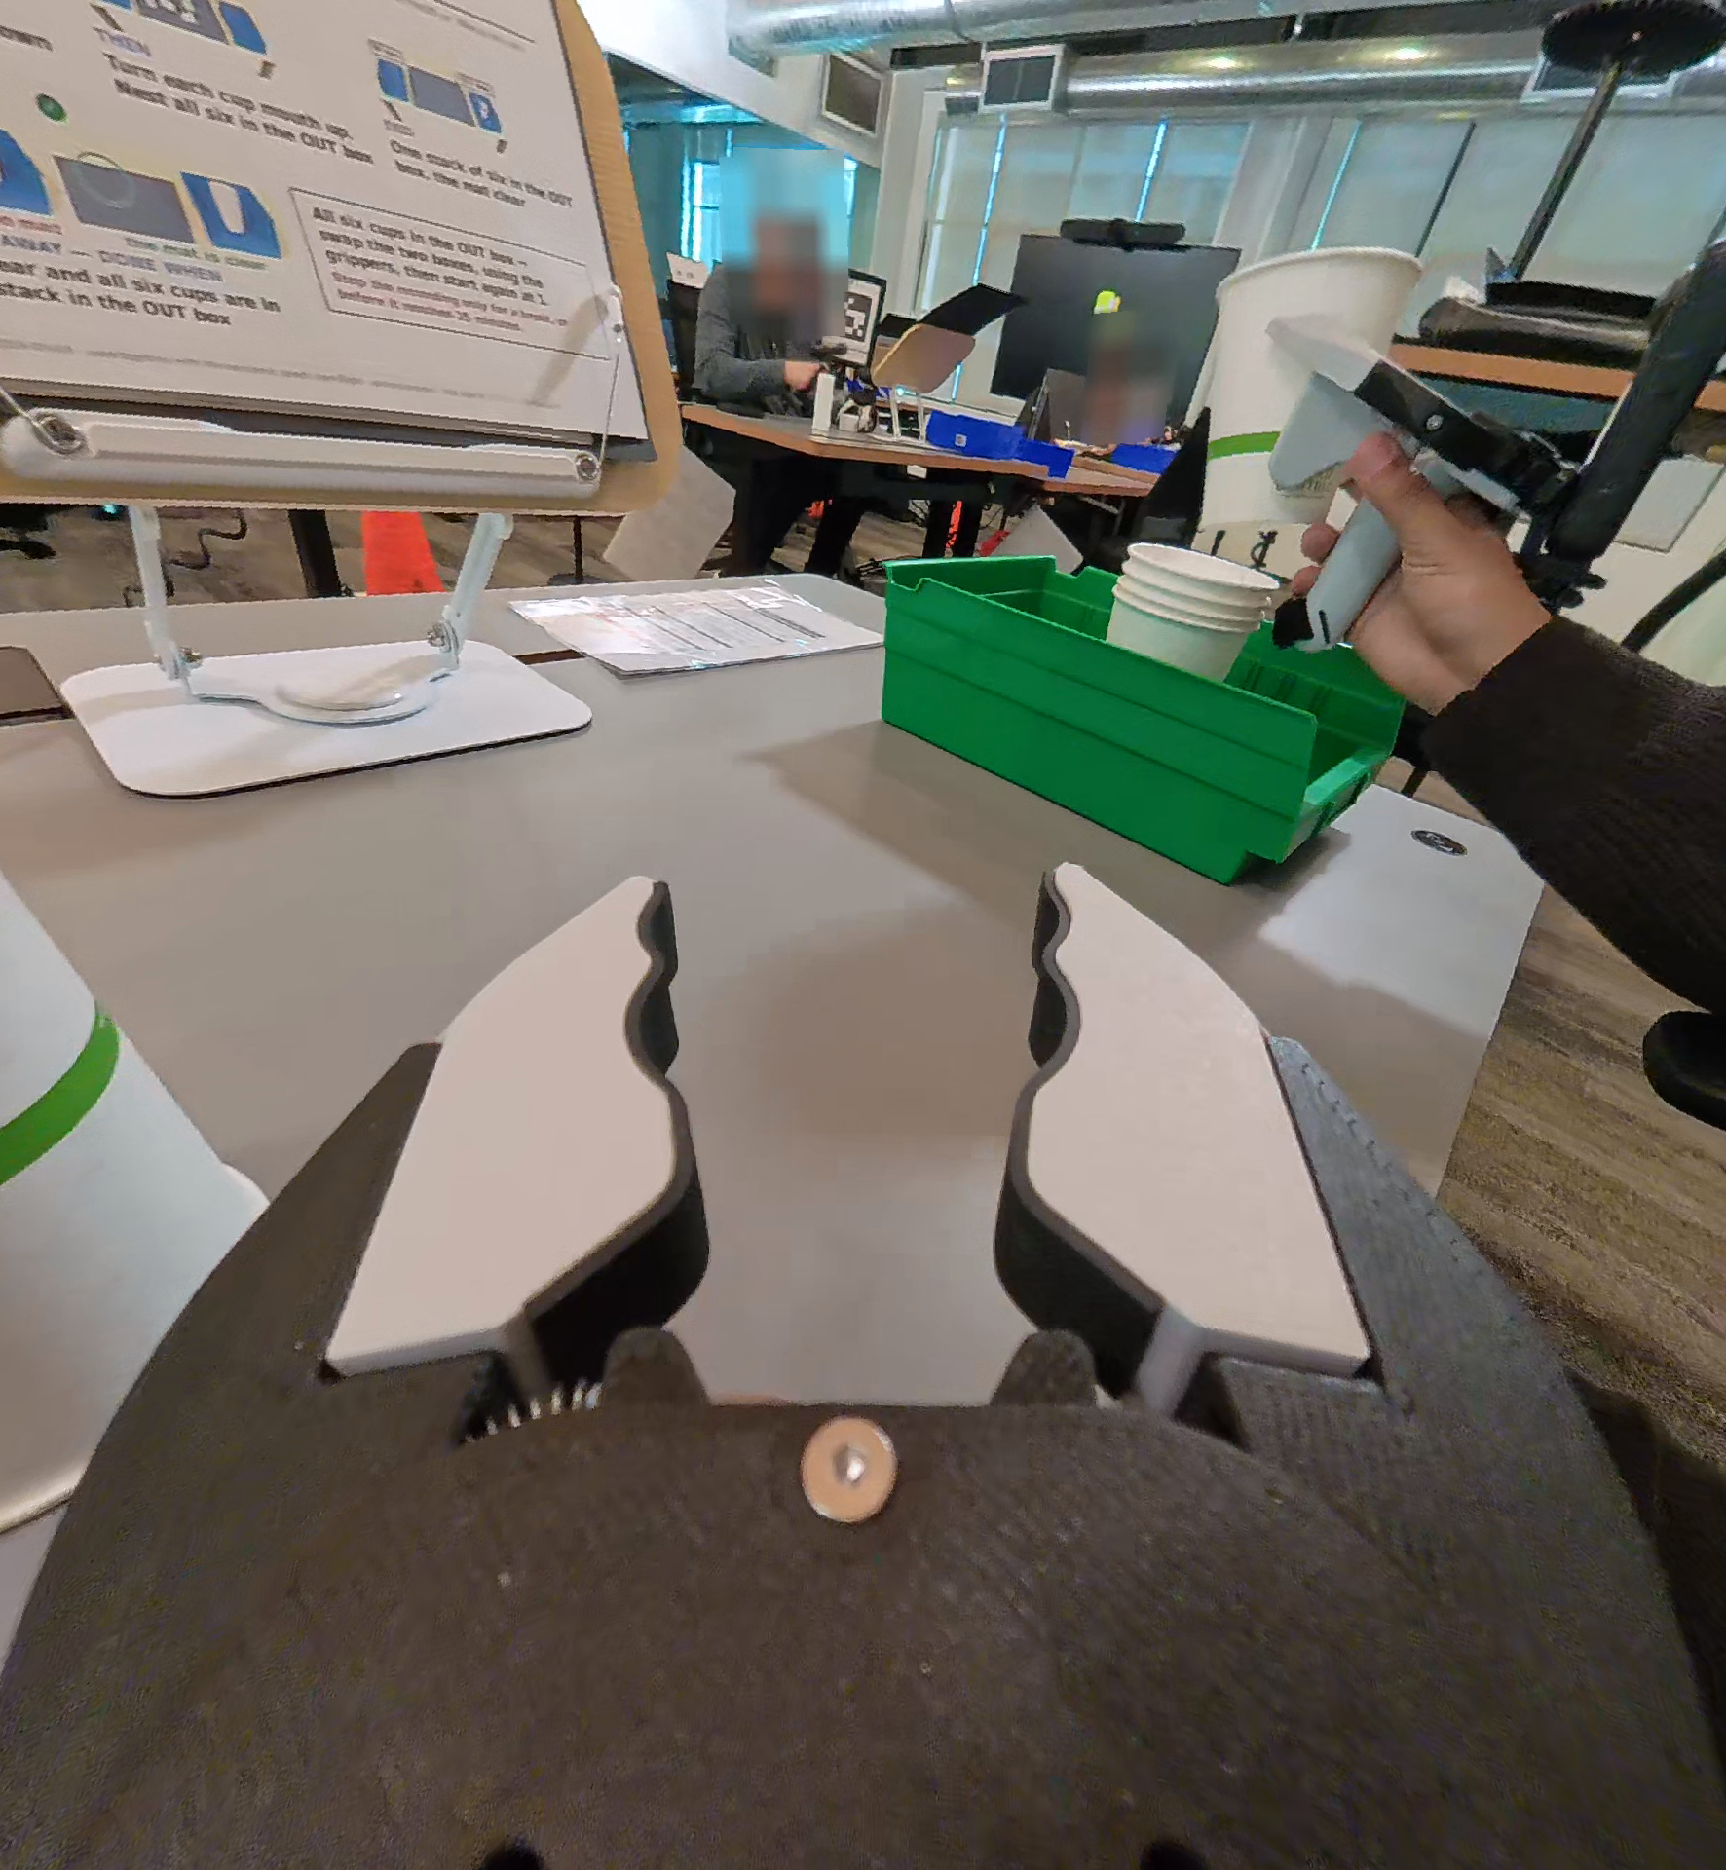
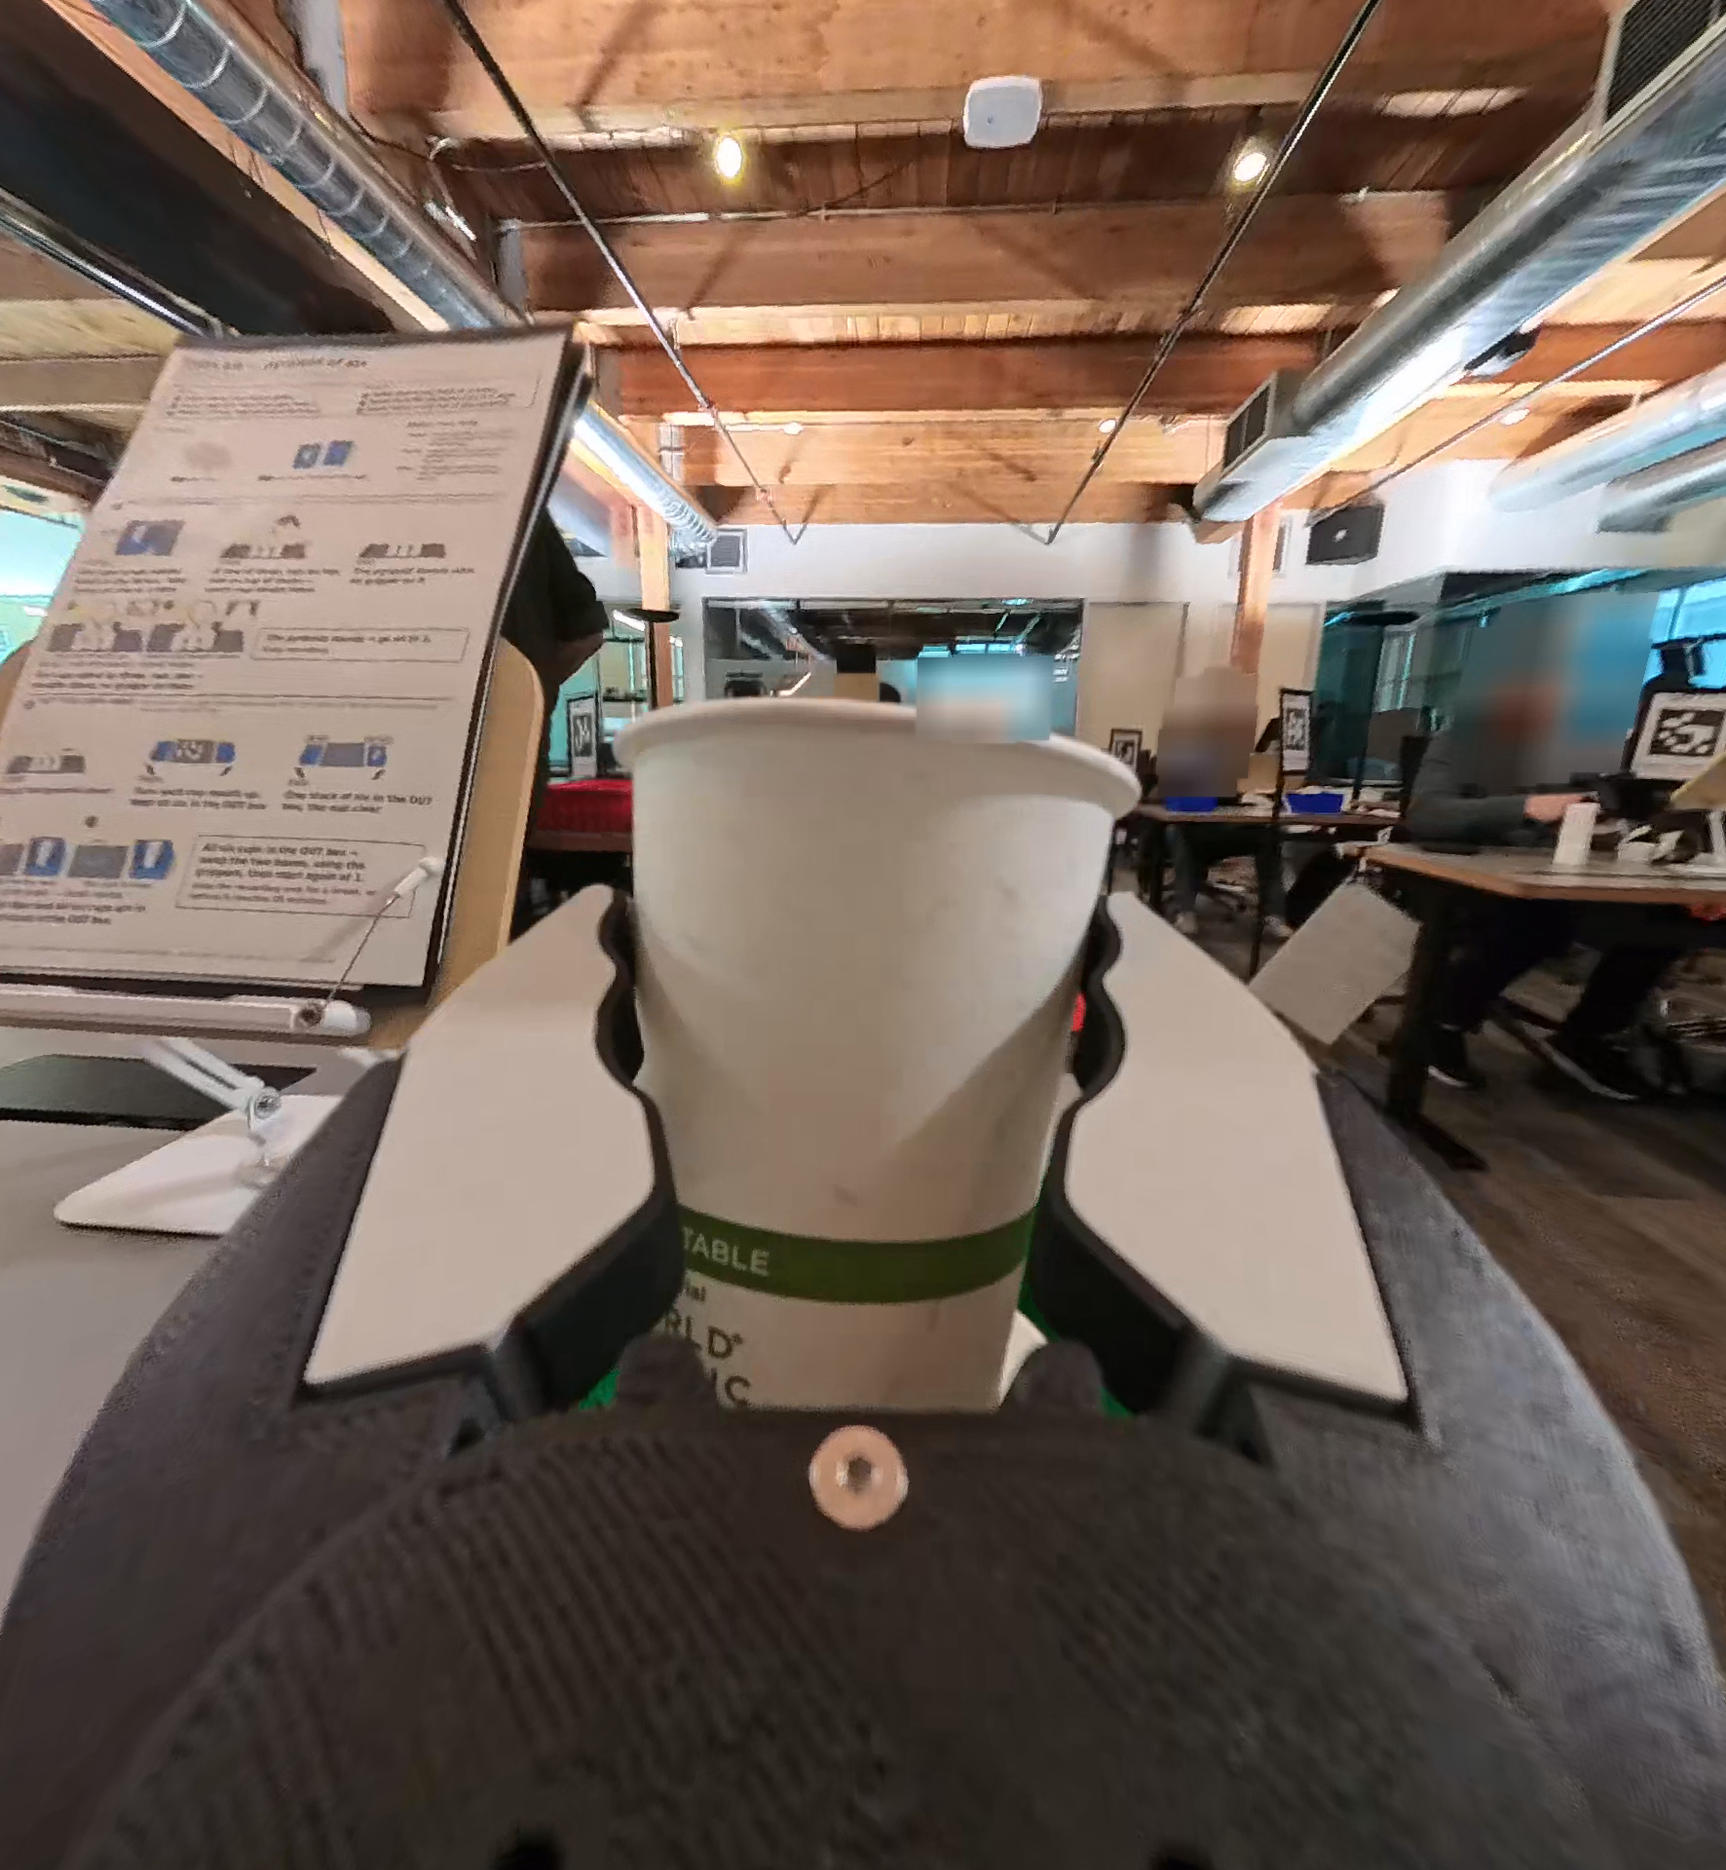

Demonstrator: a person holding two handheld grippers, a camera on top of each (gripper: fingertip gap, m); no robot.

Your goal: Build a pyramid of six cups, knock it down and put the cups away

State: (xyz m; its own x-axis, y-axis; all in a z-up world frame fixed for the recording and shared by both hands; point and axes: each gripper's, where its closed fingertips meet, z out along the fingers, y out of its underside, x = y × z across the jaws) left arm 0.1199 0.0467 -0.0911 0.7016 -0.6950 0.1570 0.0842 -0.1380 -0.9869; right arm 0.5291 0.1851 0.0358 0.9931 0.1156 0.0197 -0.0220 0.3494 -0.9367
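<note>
The white paper cup with a green band (image 2: 869,1012) sits upright at the centre of the right wrist view, clamped between the two fingers of the right gripper (image 2: 859,997); in the left wrist view this cup (image 1: 1284,405) hangs at upper right, above the green bin (image 1: 1092,729) holding a stack of nested cups (image 1: 1188,607). The thin wall could buckle under the squeeze, or the tapered side could slide through the pads; the cup might then strike the stack and tip it. The left gripper (image 1: 854,966) stands spread and empty over the grey table (image 1: 535,860), an inverted cup (image 1: 19,1164) just beside it at the left edge, where a sideways drift could topple it.
</note>
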